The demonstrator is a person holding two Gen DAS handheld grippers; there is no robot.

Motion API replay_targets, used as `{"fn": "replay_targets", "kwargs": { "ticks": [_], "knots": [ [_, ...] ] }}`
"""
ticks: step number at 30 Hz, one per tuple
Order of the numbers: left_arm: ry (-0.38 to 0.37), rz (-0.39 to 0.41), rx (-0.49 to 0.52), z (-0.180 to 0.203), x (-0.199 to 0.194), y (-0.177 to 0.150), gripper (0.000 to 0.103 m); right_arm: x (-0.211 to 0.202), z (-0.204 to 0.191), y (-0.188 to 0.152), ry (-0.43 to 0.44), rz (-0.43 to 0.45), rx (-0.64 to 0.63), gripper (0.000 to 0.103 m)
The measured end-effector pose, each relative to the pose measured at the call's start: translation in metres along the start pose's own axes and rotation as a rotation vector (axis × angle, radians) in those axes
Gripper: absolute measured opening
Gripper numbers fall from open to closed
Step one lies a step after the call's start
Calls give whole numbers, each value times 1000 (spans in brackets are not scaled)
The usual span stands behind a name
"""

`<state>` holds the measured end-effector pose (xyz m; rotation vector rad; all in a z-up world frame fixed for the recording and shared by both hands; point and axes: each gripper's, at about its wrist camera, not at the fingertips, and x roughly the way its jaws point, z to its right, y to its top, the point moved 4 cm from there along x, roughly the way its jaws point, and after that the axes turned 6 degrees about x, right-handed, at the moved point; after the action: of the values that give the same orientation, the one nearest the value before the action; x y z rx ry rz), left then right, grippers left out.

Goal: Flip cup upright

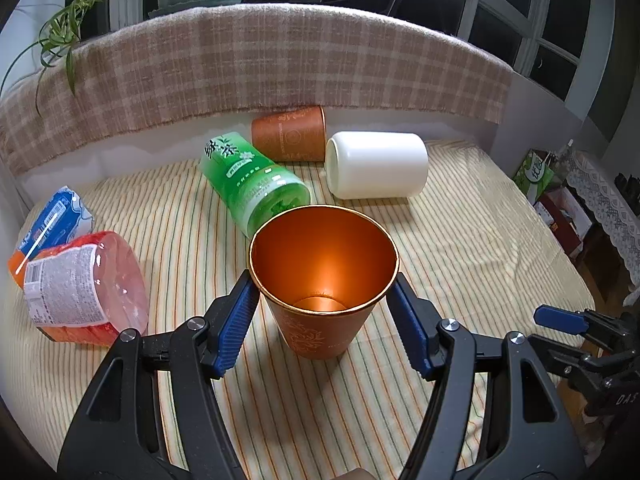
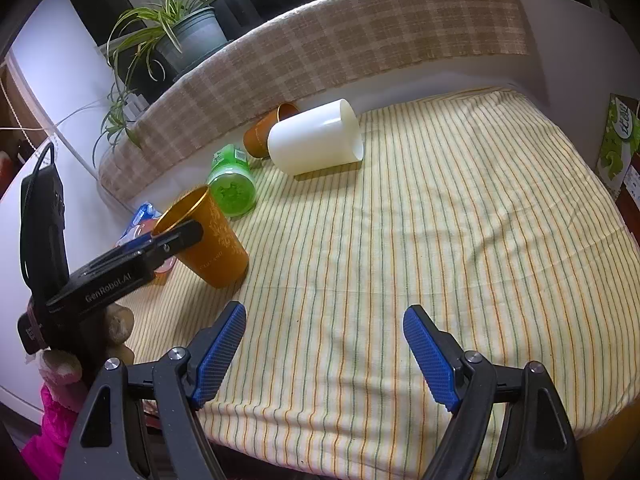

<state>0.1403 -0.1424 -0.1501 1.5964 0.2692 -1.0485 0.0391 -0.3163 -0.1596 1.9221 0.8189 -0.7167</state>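
An orange metal cup (image 1: 320, 312) with a gold rim stands mouth-up on the striped tablecloth, its base on the cloth. My left gripper (image 1: 323, 294) has its blue pads against the cup's rim on both sides. The right wrist view shows the same cup (image 2: 216, 240), slightly tilted, with the left gripper's finger (image 2: 176, 240) at its rim. My right gripper (image 2: 324, 354) is open and empty above the cloth near the table's front edge; it also shows in the left wrist view (image 1: 560, 320).
Lying on their sides behind the cup are a white cup (image 1: 378, 164), a brown cup (image 1: 290, 138), a green bottle (image 1: 256, 180) and a pink bottle (image 1: 84, 284). A blue packet (image 1: 56, 216) lies far left. A plaid-covered ledge (image 1: 260, 64) bounds the back.
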Motion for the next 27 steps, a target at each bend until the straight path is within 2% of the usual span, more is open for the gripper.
{"fn": "replay_targets", "kwargs": {
  "ticks": [12,20,27],
  "knots": [
    [-32,-22,-17,-1,-5,-9,67,0,-5,1,3,2,-11,83],
    [-86,-50,-55,-5,-8,-16,67,-1,-12,1,4,1,-22,83],
    [-93,-58,-66,-8,-12,-22,68,-2,-19,1,9,5,-41,83]
  ]
}}
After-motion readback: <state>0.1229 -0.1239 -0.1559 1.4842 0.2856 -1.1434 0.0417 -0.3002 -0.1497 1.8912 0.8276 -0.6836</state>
